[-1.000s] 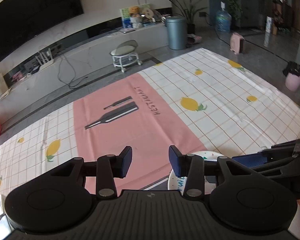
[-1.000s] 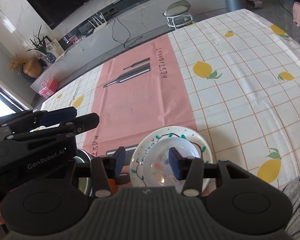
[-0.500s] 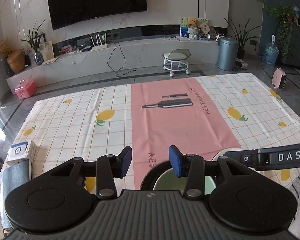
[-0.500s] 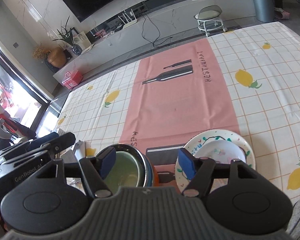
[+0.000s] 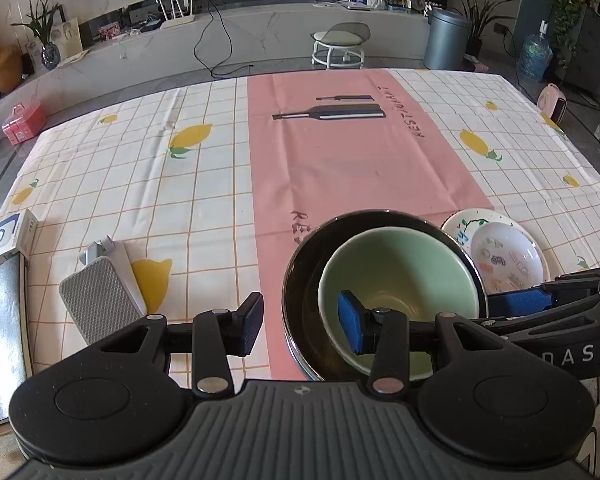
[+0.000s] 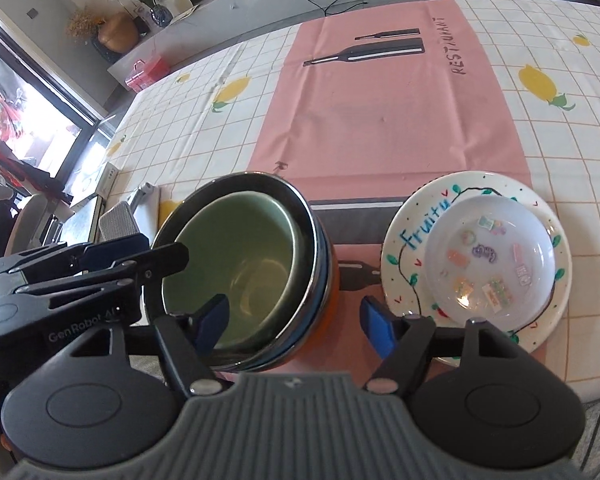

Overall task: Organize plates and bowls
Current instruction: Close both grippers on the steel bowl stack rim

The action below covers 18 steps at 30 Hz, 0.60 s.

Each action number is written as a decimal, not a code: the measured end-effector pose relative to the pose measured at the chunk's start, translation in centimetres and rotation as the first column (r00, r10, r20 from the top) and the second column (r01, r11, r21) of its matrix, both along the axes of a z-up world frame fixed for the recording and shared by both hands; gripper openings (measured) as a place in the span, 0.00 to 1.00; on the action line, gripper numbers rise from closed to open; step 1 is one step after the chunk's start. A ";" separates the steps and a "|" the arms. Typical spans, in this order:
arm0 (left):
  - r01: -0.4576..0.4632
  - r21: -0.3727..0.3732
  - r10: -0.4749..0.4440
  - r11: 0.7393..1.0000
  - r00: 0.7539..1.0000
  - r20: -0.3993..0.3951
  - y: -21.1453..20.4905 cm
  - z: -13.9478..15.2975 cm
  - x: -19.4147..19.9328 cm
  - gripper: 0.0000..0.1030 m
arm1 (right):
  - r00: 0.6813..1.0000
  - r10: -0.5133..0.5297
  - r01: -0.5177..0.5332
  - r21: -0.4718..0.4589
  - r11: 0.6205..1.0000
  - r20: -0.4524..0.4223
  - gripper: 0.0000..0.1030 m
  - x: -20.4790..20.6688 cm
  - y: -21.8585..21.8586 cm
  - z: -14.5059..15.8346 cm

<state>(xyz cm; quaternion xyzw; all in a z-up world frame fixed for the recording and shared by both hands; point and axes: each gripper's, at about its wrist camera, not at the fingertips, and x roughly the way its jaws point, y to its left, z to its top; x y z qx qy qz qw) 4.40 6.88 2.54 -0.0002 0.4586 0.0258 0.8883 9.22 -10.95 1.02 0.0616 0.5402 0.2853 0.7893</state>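
Left claw (image 5: 302,326) and right claw (image 6: 293,322) both gape, seemingly gripping nothing.

The pink cloth (image 6: 380,120) says "RESTAURANT" in dark letters. The plate (image 6: 412,236) says "Fruity" in blue, though its last letter may be partly hidden. The left gripper (image 6: 155,256) says "GenRobot.AI". The right gripper (image 5: 516,304) shows "DAS".

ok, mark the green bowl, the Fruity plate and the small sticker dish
green bowl (image 5: 400,268): left wrist view, inner wall.
Fruity plate (image 6: 416,220): right wrist view, bare left rim by the lettering.
small sticker dish (image 6: 488,256): right wrist view, its floor.
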 end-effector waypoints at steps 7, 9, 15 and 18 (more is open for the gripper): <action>-0.043 -0.076 0.040 0.996 0.999 -0.035 1.0 -2.1 0.7 0.51 | 1.000 0.014 -0.013 0.017 1.000 -0.016 0.61 -0.1 0.7 -1.2; -0.053 -0.104 0.048 0.993 0.998 -0.045 1.3 -2.4 0.9 0.52 | 1.000 0.005 -0.004 0.026 1.000 -0.026 0.60 0.0 0.8 -1.3; -0.089 -0.166 0.080 0.982 0.995 -0.063 2.1 -2.9 1.1 0.56 | 0.999 -0.024 0.025 0.032 0.999 -0.047 0.60 0.3 0.9 -1.8; -0.122 -0.231 0.103 0.965 0.991 -0.090 2.8 -3.5 1.2 0.58 | 0.996 -0.054 0.057 0.045 0.997 -0.076 0.60 0.5 0.8 -2.2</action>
